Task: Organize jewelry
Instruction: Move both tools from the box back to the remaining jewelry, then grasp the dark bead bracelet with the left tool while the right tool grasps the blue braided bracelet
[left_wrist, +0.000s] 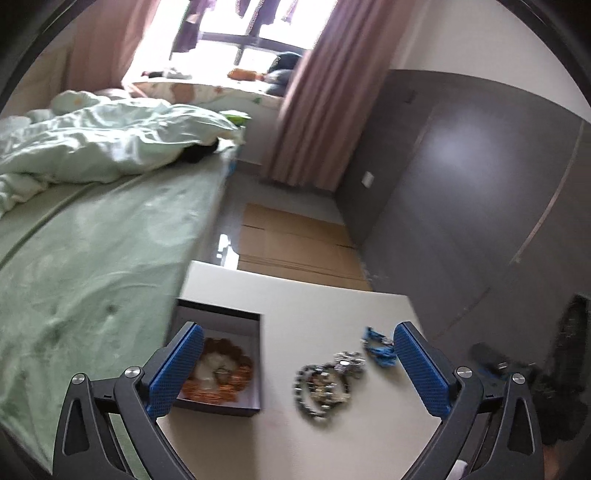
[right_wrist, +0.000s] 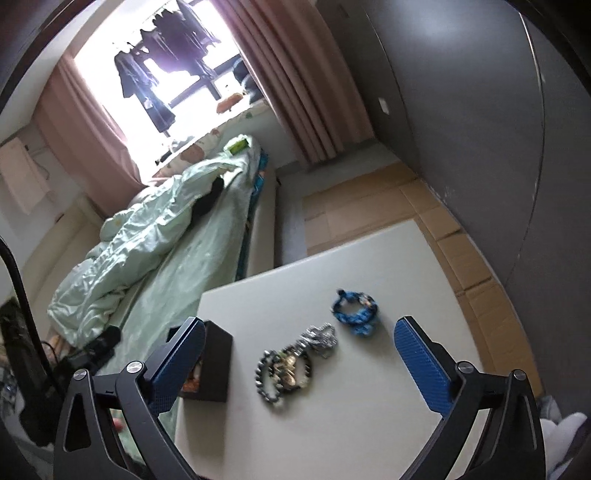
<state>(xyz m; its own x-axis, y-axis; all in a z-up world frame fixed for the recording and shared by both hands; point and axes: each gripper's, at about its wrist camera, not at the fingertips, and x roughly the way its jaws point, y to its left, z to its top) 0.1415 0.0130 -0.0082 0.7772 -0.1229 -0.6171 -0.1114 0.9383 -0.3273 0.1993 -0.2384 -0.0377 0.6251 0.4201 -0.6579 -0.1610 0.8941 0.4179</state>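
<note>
Both blue-padded grippers, left (left_wrist: 298, 363) and right (right_wrist: 300, 356), hover spread and empty. Grey beaded bracelets (right_wrist: 282, 373) lie on the white tabletop (right_wrist: 369, 424), beside the dark open box (right_wrist: 218, 365). Recommend pinching one strand only.

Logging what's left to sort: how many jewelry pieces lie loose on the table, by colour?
Blue bracelet: 1
Silver chain piece: 1
Dark beaded bracelets: a tangled cluster, looks like 2
Total: about 4, beside the box already holding orange beads.

Both wrist views above shared table (left_wrist: 332, 306)
</note>
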